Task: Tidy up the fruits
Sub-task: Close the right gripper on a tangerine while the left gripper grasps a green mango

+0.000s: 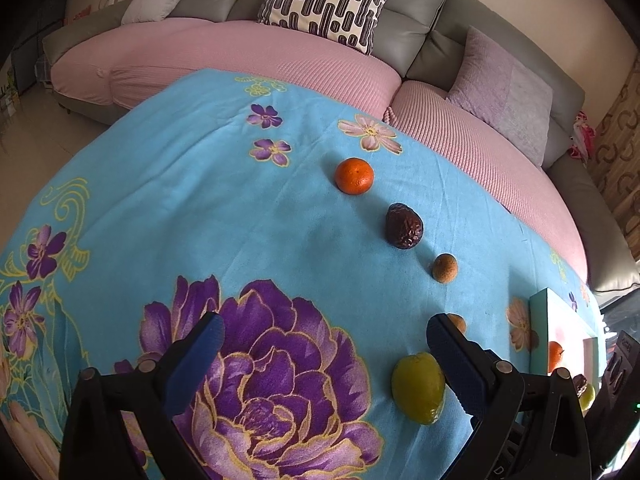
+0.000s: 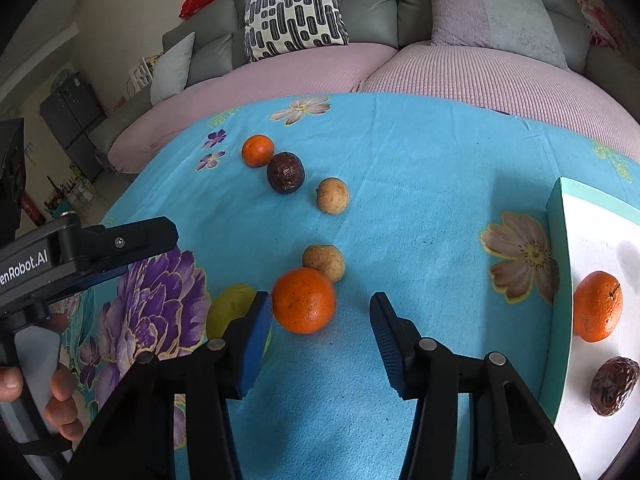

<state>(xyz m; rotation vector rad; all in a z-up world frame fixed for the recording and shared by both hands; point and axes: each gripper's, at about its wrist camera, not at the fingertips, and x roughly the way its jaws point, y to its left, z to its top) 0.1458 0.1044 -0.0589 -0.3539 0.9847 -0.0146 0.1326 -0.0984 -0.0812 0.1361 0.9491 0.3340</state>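
Hidden and cut-off things

In the right wrist view the left finger of the right tool point(image 2: 320, 334) covers part of the green fruit point(image 2: 230, 310); the tray point(image 2: 558, 280) runs off the right edge. In the left wrist view a small brown fruit point(image 1: 457, 322) peeks from behind a finger.

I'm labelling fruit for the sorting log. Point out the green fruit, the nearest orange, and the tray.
green fruit point(image 1: 418, 388), left wrist view, middle of its skin
nearest orange point(image 2: 304, 300), right wrist view, centre of peel
tray point(image 2: 559, 280), right wrist view, teal side wall

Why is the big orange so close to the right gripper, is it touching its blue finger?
Cannot tell. In the right wrist view the orange meets the right gripper's left finger with no visible gap, but overlap could hide one.
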